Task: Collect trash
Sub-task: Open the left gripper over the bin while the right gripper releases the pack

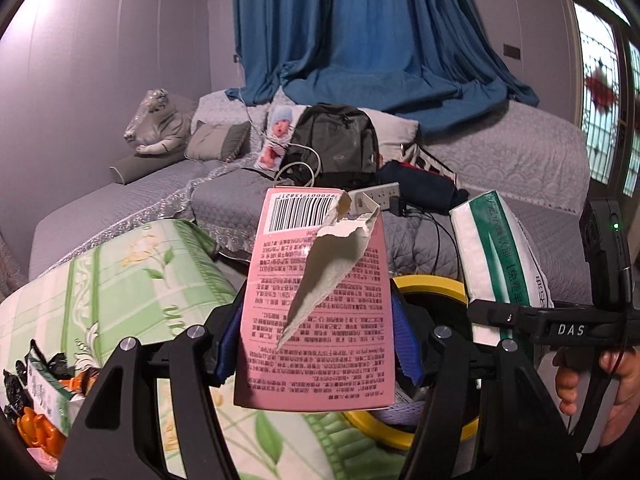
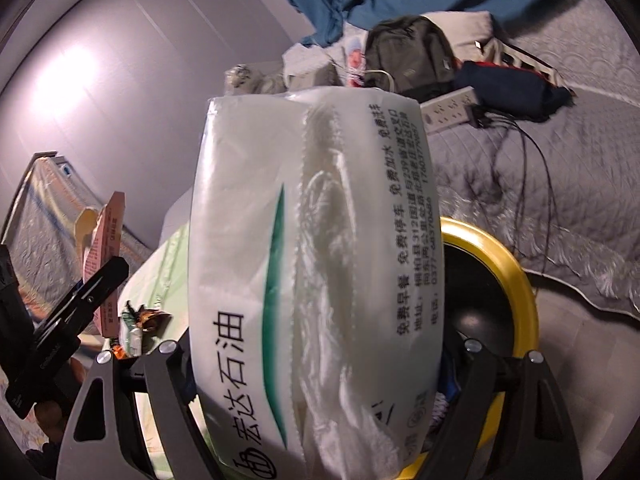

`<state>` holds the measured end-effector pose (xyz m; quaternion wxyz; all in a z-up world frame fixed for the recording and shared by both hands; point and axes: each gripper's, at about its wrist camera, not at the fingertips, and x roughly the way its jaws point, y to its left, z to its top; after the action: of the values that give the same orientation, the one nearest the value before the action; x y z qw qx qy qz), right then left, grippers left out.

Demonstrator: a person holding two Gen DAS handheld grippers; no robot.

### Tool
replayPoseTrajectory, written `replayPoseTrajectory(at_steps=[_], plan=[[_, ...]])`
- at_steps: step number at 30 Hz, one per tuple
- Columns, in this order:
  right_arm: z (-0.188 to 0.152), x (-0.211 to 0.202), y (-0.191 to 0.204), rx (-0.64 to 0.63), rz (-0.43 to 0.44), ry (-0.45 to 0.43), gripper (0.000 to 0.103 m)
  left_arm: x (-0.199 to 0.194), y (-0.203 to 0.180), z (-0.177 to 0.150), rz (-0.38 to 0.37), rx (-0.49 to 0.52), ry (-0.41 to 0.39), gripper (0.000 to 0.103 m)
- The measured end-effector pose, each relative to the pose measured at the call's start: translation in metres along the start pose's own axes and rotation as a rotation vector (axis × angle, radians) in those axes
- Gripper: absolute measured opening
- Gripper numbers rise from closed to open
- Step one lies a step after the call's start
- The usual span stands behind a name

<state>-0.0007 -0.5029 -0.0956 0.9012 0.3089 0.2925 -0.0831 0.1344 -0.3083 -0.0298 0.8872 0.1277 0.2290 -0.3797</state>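
Trash fills both claws. The left claw (image 1: 316, 344) is clamped on a pink carton (image 1: 316, 304), its blue pads pressing the carton's two sides; the carton stands upright with its barcode at the top, and a torn flap (image 1: 332, 276) peels down its printed face. The right claw (image 2: 320, 360) grips a white tissue pack (image 2: 316, 260) with green stripes and black Chinese print, jaws spread wide around its plastic wrap; tissue shows through a slit along the middle.

Both loads sit above a yellow-rimmed bin (image 1: 436, 284) with a dark inside, which lies just behind and below the carton and to the right of the tissue pack (image 1: 500, 256) in the right wrist view. A hand (image 1: 600, 392) holds the right tool at the right edge of the left view.

Near left, a green floral pillow (image 1: 120, 292) carries crumpled wrappers (image 1: 40, 392), one orange, one green and white. Farther off, a grey quilted sofa (image 1: 500, 160) bears a dark backpack (image 1: 336, 144), a white power strip (image 2: 448, 112) with black cables, and a plush tiger (image 1: 160, 124). Blue curtains (image 1: 360, 28) hang behind.
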Motion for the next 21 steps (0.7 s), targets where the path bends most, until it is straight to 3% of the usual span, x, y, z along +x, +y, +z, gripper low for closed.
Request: replayPoseTrajectory(at_steps=[6,14,18,20,21], plan=[[-0.003,0.011,-0.02,0.031,-0.046,0.021,0.08,0.028,-0.014,-0.004,-0.011,0.001,0.04,0.06],[-0.005,0.021,-0.032,0.055,-0.126,0.049,0.08,0.072,-0.009,-0.012,-0.017,-0.064,0.152,0.06],[-0.003,0.022,-0.033,0.059,-0.13,0.057,0.08,0.078,-0.011,-0.012,-0.009,-0.063,0.156,0.061],[-0.002,0.022,-0.032,0.054,-0.139,0.054,0.082,0.078,-0.01,-0.012,-0.018,-0.075,0.157,0.067],[-0.001,0.022,-0.033,0.059,-0.155,0.051,0.083,0.078,-0.008,-0.012,-0.016,-0.091,0.157,0.083]])
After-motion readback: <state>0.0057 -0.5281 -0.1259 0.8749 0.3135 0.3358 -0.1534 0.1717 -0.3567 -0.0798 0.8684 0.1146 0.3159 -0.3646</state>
